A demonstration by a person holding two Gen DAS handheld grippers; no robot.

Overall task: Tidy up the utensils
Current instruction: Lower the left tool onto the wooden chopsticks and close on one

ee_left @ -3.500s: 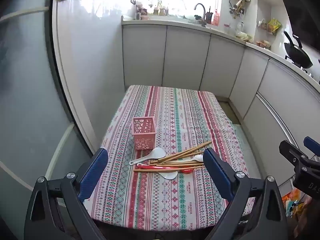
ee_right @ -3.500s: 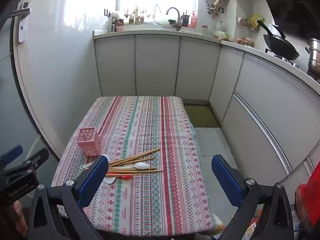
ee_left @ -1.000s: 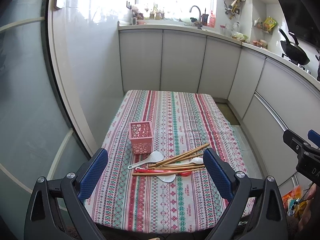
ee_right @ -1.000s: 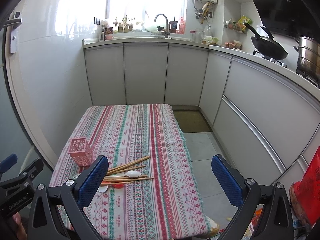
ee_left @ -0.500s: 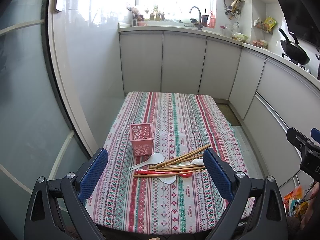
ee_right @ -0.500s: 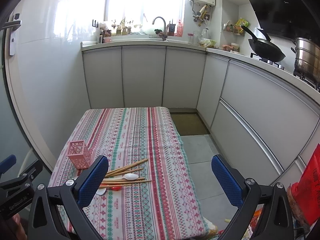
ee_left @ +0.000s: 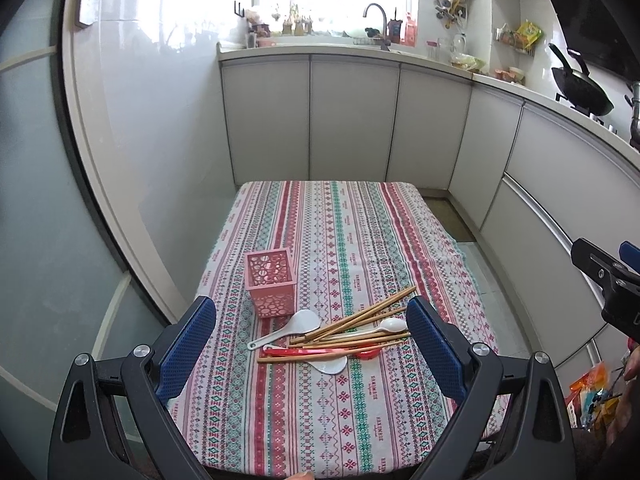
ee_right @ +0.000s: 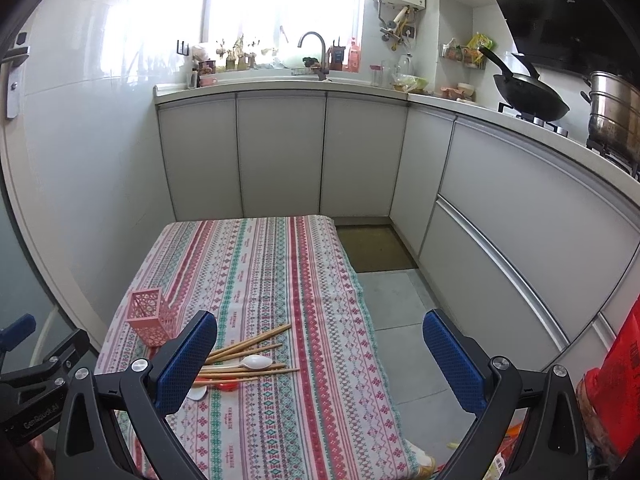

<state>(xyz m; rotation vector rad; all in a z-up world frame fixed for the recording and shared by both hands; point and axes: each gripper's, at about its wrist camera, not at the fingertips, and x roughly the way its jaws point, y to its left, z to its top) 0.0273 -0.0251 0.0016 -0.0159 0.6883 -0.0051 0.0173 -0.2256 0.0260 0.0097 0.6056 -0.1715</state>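
Observation:
A pink perforated holder (ee_left: 271,282) stands upright on the striped tablecloth (ee_left: 352,232); it also shows in the right wrist view (ee_right: 149,317). Right of it lies a pile of wooden chopsticks (ee_left: 360,318), white spoons (ee_left: 294,326) and a red spoon (ee_left: 320,352). The pile also shows in the right wrist view (ee_right: 248,354). My left gripper (ee_left: 312,350) is open and empty, held above the table's near edge before the pile. My right gripper (ee_right: 320,360) is open and empty, over the table's right side.
White kitchen cabinets (ee_left: 352,120) wrap the back and right. A glass door (ee_left: 40,200) stands at the left. A floor mat (ee_right: 376,248) lies beyond the table's right edge. A wok (ee_right: 528,100) and a pot (ee_right: 612,112) sit on the stove.
Both grippers have drawn back and tilted up a little, so the table sits lower and smaller in both views. Nothing on the table has moved.

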